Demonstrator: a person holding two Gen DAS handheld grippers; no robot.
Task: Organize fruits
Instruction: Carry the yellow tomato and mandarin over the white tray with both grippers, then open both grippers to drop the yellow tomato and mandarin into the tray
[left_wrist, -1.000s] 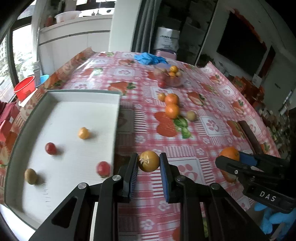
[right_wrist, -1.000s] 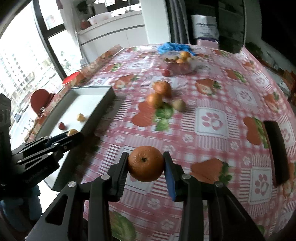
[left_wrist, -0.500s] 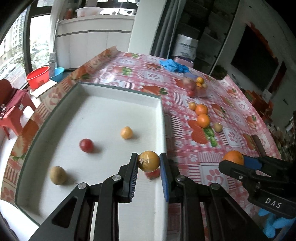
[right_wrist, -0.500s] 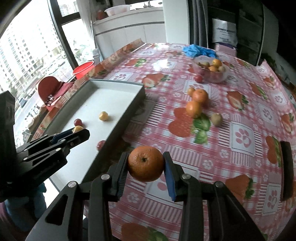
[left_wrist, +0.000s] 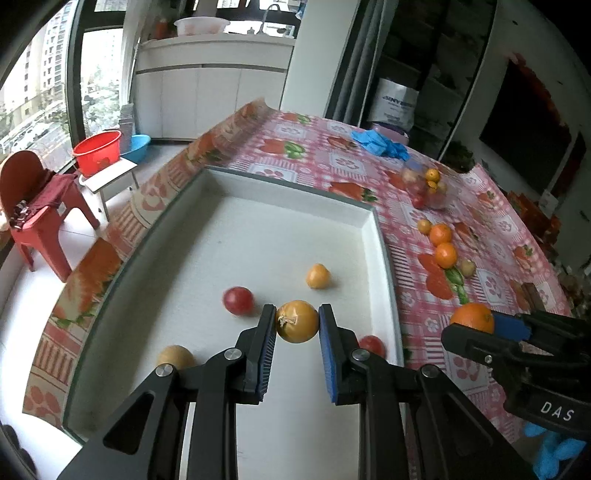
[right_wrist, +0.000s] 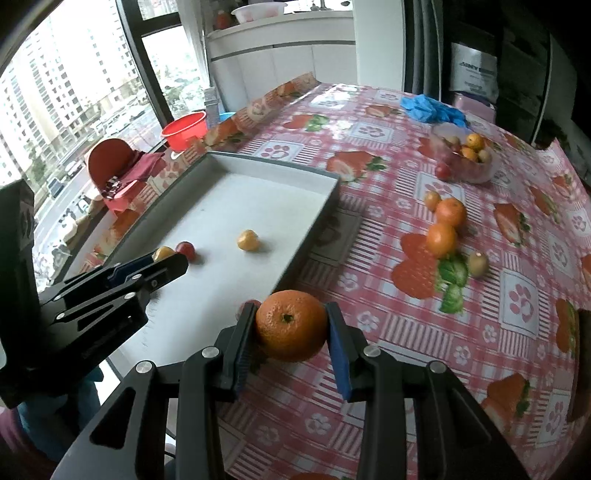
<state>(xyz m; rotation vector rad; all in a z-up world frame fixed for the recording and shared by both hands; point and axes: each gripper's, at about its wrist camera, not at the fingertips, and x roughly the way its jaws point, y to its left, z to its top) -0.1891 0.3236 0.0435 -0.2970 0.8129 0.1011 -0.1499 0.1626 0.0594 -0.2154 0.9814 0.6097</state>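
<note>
My left gripper (left_wrist: 297, 323) is shut on a yellow round fruit (left_wrist: 297, 320) and holds it above the white tray (left_wrist: 258, 184). In the tray lie a red fruit (left_wrist: 238, 300), a small orange fruit (left_wrist: 317, 276), a brownish fruit (left_wrist: 175, 356) and another red fruit (left_wrist: 372, 345) by the right wall. My right gripper (right_wrist: 291, 326) is shut on a large orange (right_wrist: 290, 325), held over the tablecloth just right of the tray (right_wrist: 314, 177). The left gripper (right_wrist: 162, 258) also shows in the right wrist view.
Two oranges (right_wrist: 445, 225), a small orange fruit (right_wrist: 431, 199) and a kiwi (right_wrist: 478, 263) lie on the red checked tablecloth. A clear bowl of fruit (right_wrist: 465, 157) and blue gloves (right_wrist: 430, 107) sit further back. A dark object (right_wrist: 580, 354) lies at the right edge.
My left gripper has carried the yellow fruit left from the tablecloth to above the tray. My right gripper has carried the orange left, close to the tray's right wall.
</note>
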